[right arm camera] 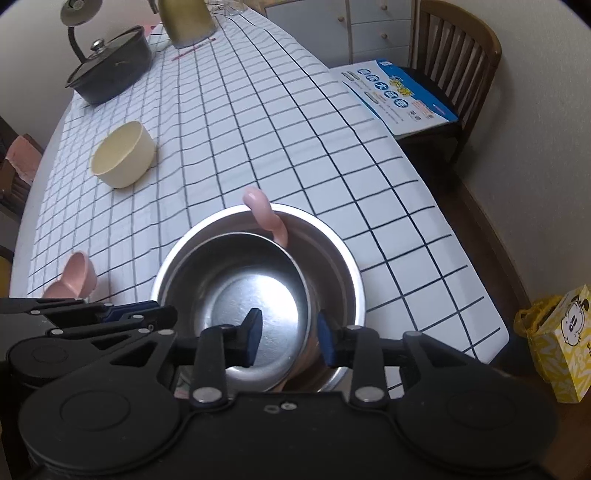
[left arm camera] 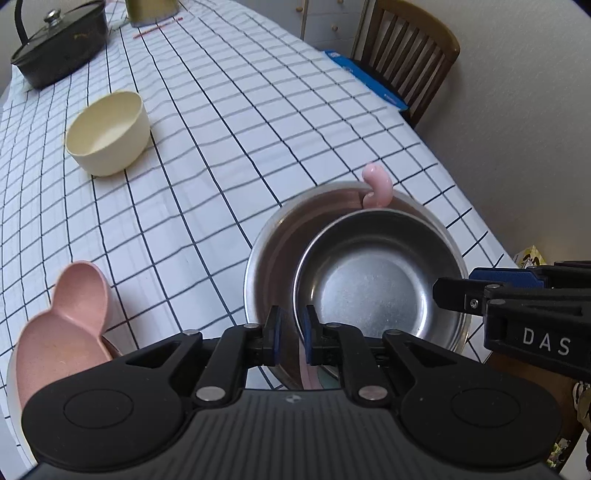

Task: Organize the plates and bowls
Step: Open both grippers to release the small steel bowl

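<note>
A small steel bowl (left arm camera: pixel 373 280) sits tilted inside a larger steel bowl (left arm camera: pixel 269 251) near the table's front edge. A pink handle (left arm camera: pixel 376 184) sticks up behind them. My left gripper (left arm camera: pixel 293 332) is nearly shut around the small bowl's near rim. My right gripper (right arm camera: pixel 290 341) is open, its fingers straddling the small bowl's (right arm camera: pixel 243 295) right rim inside the large bowl (right arm camera: pixel 332 258). A cream bowl (left arm camera: pixel 107 133) stands upright far left, also in the right wrist view (right arm camera: pixel 123 155). A pink lobed dish (left arm camera: pixel 62 321) lies at the near left.
A black lidded pot (left arm camera: pixel 59 44) and a brass kettle (right arm camera: pixel 186 22) stand at the far end of the checked tablecloth (left arm camera: pixel 240 110). A wooden chair (right arm camera: pixel 454 48) with a blue booklet (right arm camera: pixel 402 96) stands on the right. A yellow box (right arm camera: pixel 561 347) sits on the floor.
</note>
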Available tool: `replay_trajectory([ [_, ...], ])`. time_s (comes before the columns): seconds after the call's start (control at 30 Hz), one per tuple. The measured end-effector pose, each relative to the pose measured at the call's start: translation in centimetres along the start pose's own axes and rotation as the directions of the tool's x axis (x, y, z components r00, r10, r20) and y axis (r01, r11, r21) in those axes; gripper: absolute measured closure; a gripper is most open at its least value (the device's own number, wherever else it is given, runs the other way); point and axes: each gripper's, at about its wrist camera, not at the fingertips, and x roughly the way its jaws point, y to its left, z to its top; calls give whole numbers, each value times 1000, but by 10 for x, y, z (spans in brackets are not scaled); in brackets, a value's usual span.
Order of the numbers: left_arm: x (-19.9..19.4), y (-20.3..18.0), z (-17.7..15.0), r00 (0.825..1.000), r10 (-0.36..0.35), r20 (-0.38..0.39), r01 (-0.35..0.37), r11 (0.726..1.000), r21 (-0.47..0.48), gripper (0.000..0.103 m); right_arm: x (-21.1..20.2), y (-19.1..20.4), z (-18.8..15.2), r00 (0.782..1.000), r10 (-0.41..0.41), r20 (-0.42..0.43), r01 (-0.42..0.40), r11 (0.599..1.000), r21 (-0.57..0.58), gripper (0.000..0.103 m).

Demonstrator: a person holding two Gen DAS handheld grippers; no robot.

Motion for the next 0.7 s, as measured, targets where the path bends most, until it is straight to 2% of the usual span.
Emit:
replay_trajectory([
  [0.33,-41,21,8,994,-25,110,29,999,-40,89,-28,22,13,996,30,87,-23,996,-90,54],
  [0.4,-50,29,11,990,-24,136,33,997,-63,81,-34,28,18,994,45,103,-34,993,-111,51],
  [0.47,-59,38,13,985,-19,170,34,996,-86,63,-37,33,24,991,57,119,-42,991,-126,48],
  [0.53,-68,45,16,978,-2,209,22,995,-94,56,-40,38,31,989,78,128,-60,989,-136,46],
  [0.63,-79,55,23,969,22,245,4,994,-105,55,-43,49,42,985,100,142,-77,985,-157,44],
  [0.7,-84,64,27,965,34,260,-1,992,-127,52,-46,58,51,980,118,157,-89,980,-180,40],
])
